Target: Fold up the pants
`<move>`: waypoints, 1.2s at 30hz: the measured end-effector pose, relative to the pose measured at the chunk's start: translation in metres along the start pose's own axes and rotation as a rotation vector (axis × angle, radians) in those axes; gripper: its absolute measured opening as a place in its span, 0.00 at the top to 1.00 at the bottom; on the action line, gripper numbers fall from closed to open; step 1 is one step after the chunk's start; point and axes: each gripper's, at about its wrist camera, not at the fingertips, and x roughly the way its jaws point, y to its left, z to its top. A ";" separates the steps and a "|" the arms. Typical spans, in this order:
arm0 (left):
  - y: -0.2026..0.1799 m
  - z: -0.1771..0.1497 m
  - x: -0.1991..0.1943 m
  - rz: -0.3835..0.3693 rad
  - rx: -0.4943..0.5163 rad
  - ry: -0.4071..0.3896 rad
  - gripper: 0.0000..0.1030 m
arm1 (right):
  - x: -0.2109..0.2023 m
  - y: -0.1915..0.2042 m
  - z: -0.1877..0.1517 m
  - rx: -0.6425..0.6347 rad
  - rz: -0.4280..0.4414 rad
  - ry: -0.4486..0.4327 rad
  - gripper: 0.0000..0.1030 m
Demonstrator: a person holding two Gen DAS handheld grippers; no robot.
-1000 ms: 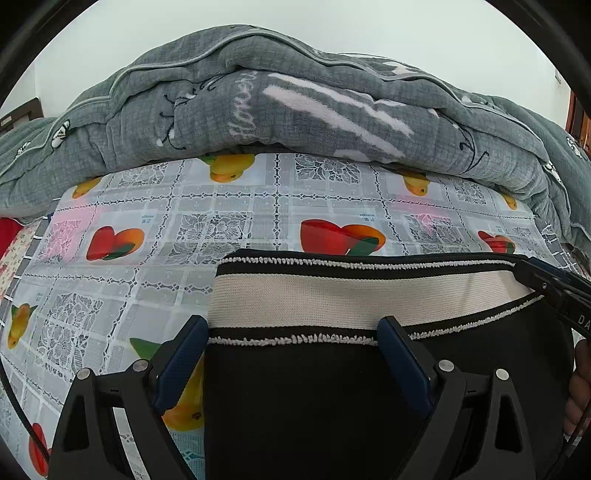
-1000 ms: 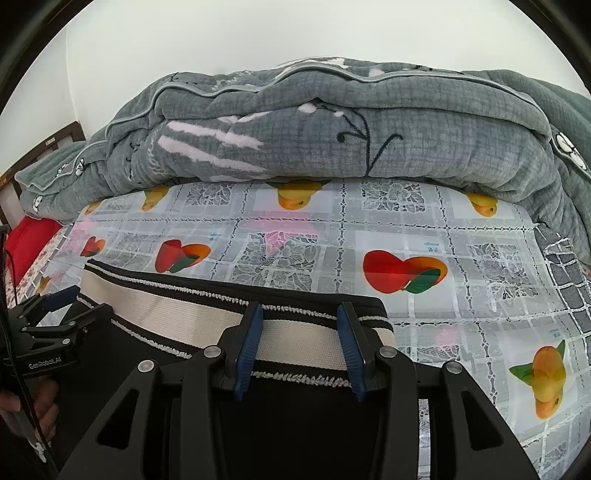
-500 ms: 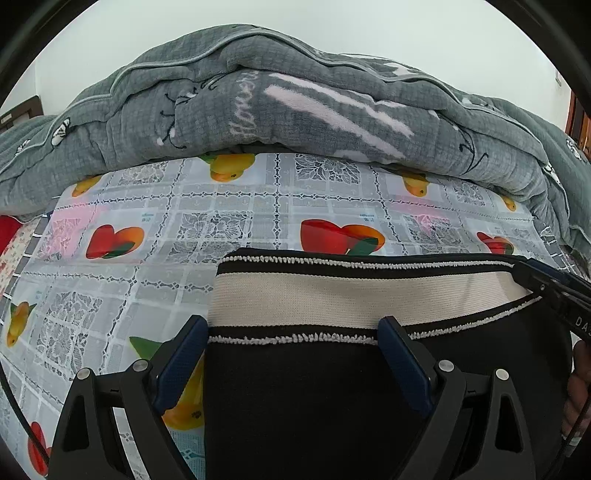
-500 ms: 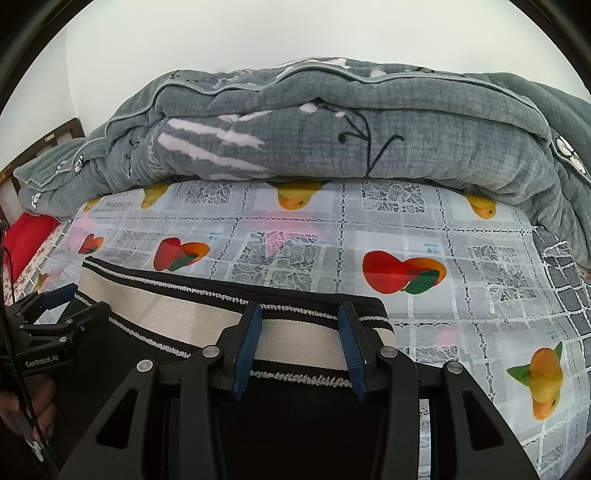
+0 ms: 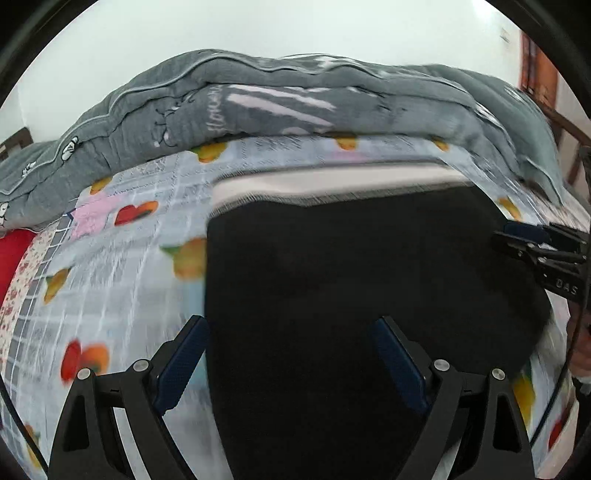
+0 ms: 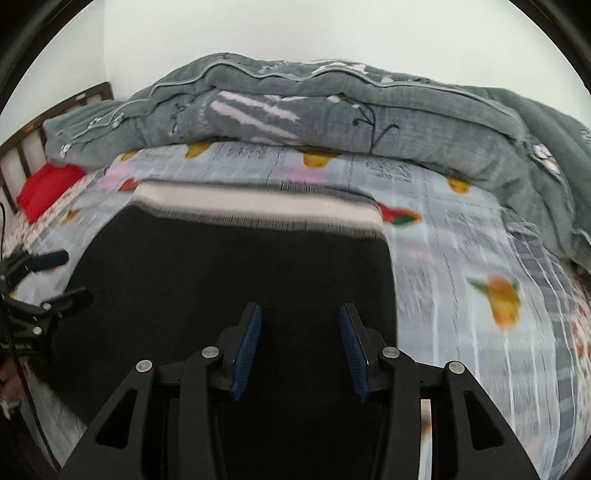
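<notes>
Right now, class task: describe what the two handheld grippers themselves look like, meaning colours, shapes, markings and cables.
Both the left gripper and the right gripper have black angular frames with cut-out openings, silver screws and ribbed blue pads. Seen from the left wrist view, the right gripper bears white lettering, and a thin black cable runs beside it.

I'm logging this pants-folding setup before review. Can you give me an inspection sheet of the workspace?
Surface: bed cover printed with fruit, blurred.
Job's things: black pants lying flat, cream waistband at the far end.
Clutter: grey quilt heaped behind; red cloth at the far left.
Grippers: left gripper wide, jaws closing slightly; right gripper narrower; both over the pants, neither pinching fabric.
Cables: dark cable beside the right gripper.
Surroundings: white wall, wooden bed frame.
</notes>
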 end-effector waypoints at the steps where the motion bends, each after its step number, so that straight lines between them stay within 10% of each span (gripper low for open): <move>1: -0.004 -0.009 -0.005 -0.001 0.005 0.004 0.12 | -0.008 0.001 -0.012 -0.002 -0.013 -0.003 0.57; 11: 0.007 -0.081 -0.063 -0.055 -0.224 0.028 0.17 | -0.078 -0.010 -0.085 0.088 -0.012 0.041 0.57; 23: -0.021 -0.064 -0.208 -0.008 -0.209 -0.169 0.16 | -0.205 0.006 -0.075 0.105 -0.074 -0.090 0.50; 27: -0.035 -0.062 -0.230 0.020 -0.168 -0.188 0.16 | -0.231 0.010 -0.080 0.087 -0.135 -0.133 0.25; 36: -0.048 -0.069 -0.248 0.050 -0.169 -0.202 0.15 | -0.255 0.005 -0.089 0.123 -0.154 -0.140 0.23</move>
